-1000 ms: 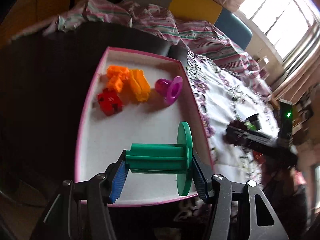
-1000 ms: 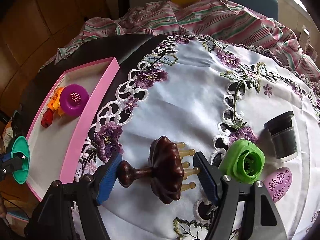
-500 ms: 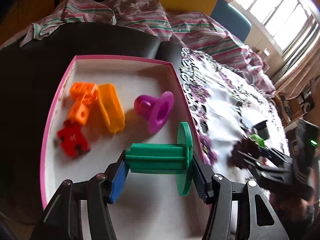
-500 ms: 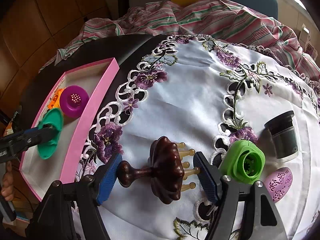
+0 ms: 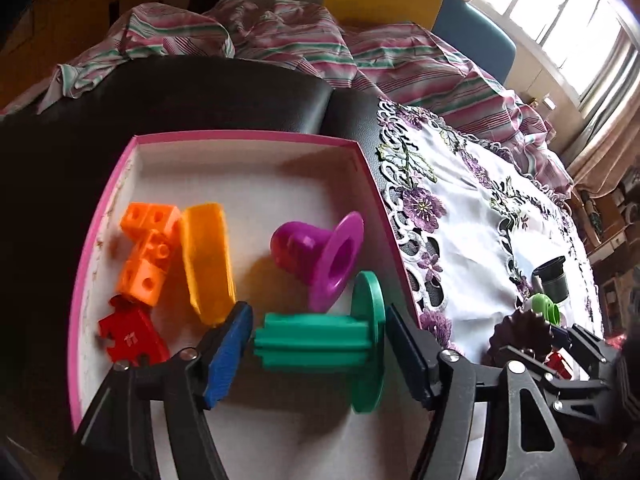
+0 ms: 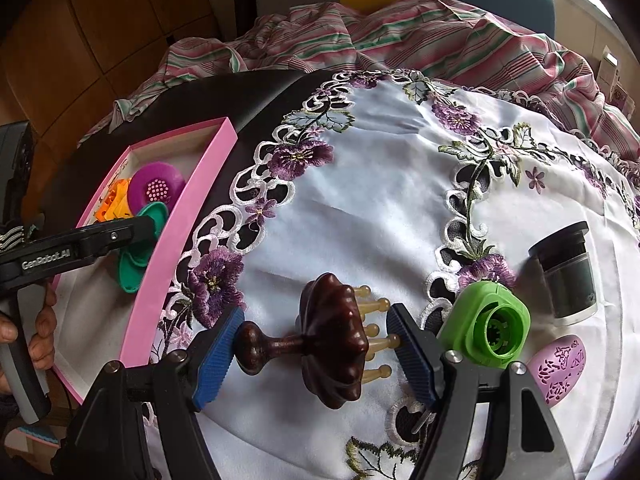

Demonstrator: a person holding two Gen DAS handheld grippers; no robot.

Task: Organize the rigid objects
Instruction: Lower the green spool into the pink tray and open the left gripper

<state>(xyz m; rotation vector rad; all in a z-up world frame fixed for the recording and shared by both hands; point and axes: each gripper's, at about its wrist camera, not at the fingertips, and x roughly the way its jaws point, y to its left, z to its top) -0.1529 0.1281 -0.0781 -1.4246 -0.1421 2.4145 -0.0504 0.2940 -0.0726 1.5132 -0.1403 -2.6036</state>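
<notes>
My left gripper (image 5: 318, 350) is over the pink-rimmed box (image 5: 256, 138), its jaws just apart from the green spool (image 5: 320, 344), which lies in the box beside the purple funnel piece (image 5: 320, 252). Orange blocks (image 5: 150, 248), an orange wedge (image 5: 206, 260) and a red puzzle piece (image 5: 132, 338) lie at the box's left. My right gripper (image 6: 316, 346) is shut on the dark wooden massager (image 6: 328, 340) just above the embroidered white tablecloth (image 6: 380, 208). The box (image 6: 160, 280) and the left gripper with the spool (image 6: 138, 252) show at the left in the right wrist view.
A green round piece (image 6: 486, 326), a dark jar (image 6: 566, 276) and a lilac oval piece (image 6: 560, 368) lie on the cloth right of the massager. A striped pink cloth (image 6: 400, 36) is heaped at the back. The table's dark surface (image 5: 180, 96) surrounds the box.
My left gripper moved forward and down into the box with the green spool, and its jaws have opened off the spool. The right gripper stayed still, holding the massager.
</notes>
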